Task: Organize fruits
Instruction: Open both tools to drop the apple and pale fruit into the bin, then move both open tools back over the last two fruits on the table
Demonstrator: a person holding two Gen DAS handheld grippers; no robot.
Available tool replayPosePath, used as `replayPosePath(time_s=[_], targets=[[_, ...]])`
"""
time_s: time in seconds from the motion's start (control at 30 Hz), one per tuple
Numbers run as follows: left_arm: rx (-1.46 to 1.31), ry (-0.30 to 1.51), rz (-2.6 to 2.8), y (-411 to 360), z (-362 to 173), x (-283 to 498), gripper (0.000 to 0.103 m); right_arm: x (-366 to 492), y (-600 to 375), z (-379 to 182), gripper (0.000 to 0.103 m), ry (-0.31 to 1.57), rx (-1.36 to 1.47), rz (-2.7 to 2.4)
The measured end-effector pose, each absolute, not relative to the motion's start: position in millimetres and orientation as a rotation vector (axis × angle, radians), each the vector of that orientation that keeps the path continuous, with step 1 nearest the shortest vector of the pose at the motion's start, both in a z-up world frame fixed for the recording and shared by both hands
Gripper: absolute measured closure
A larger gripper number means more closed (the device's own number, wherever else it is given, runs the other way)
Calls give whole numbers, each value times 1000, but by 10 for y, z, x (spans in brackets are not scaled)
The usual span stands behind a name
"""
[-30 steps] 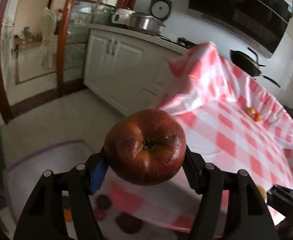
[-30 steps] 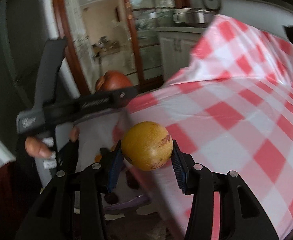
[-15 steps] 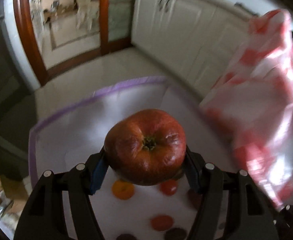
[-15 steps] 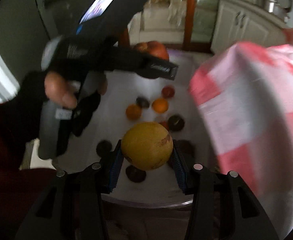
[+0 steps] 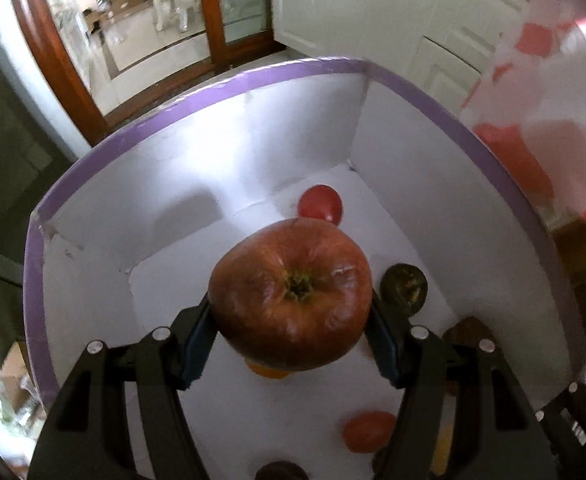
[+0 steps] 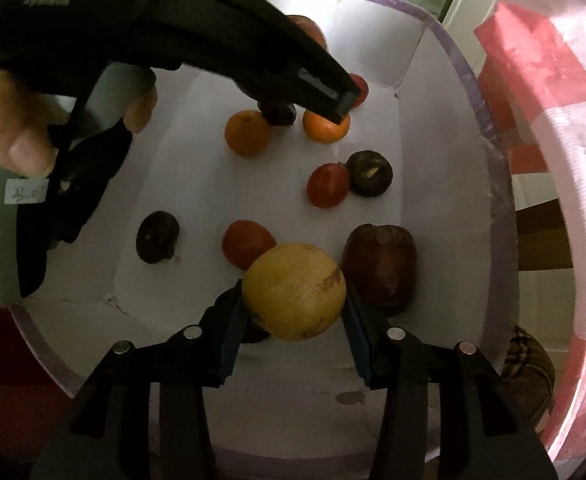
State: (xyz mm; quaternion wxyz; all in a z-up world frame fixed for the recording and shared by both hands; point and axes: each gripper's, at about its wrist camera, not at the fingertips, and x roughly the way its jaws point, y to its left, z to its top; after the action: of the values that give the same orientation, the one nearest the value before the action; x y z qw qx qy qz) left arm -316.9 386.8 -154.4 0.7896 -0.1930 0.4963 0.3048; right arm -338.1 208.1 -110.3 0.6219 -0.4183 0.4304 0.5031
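— What were the two tongs holding when you looked?

— The left tongs (image 5: 293,316) were clamped on a big red apple (image 5: 291,294), hanging over the white box (image 5: 253,88) with the purple rim. The right tongs (image 6: 293,316) gripped a round yellow fruit (image 6: 294,291) above the same box (image 6: 445,44).

— And what lay in the box?

— Loose fruit on the floor of it: two oranges (image 6: 247,133) toward twelve o'clock in the right view, a red tomato (image 6: 328,185) touching a dark fruit (image 6: 369,173) near the middle, and a dark red apple (image 6: 381,268) at three o'clock from the yellow one.

— How would you set them down well?

— I'd say lower each piece close to the bottom before letting go, so nothing drops and bruises. The bare patch at nine o'clock looked safest for the apple. The yellow fruit hung right over a tomato (image 6: 247,243), so I'd shift it aside first, and keep the two tools from knocking together.
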Motion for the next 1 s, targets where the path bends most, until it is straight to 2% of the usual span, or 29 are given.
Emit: replayPosePath(time_s=[0.27, 0.37, 0.53, 0.6, 0.7, 0.73, 0.87, 1.0], targets=[[-405, 1138, 641, 3824, -1669, -3100, 36, -3355, 2013, -1034, 55, 986, -937, 1140], [-426, 1168, 633, 3889, -1729, -3074, 36, -3388, 1975, -923, 38, 948, -911, 1169], [-436, 1166, 623, 3904, -1689, -3073, 33, -3448, 1907, -779, 28, 887, -899, 1192], [-389, 1135, 630, 3860, -1545, -3076, 22, -3464, 1893, -717, 26, 865, -888, 1197], [-285, 1058, 684, 3800, -1280, -3047, 15, -3483, 1833, -489, 26, 809, -831, 1224], [-243, 1021, 707, 3784, -1156, -3037, 9, -3488, 1800, -401, 24, 791, -804, 1238], [-163, 903, 829, 3782, -767, -3025, 7, -3486, 1623, 62, 19, 697, -663, 1301], [-217, 718, 915, 3742, -300, -3084, 5, -3415, 1323, 607, 16, 609, -495, 1314]])
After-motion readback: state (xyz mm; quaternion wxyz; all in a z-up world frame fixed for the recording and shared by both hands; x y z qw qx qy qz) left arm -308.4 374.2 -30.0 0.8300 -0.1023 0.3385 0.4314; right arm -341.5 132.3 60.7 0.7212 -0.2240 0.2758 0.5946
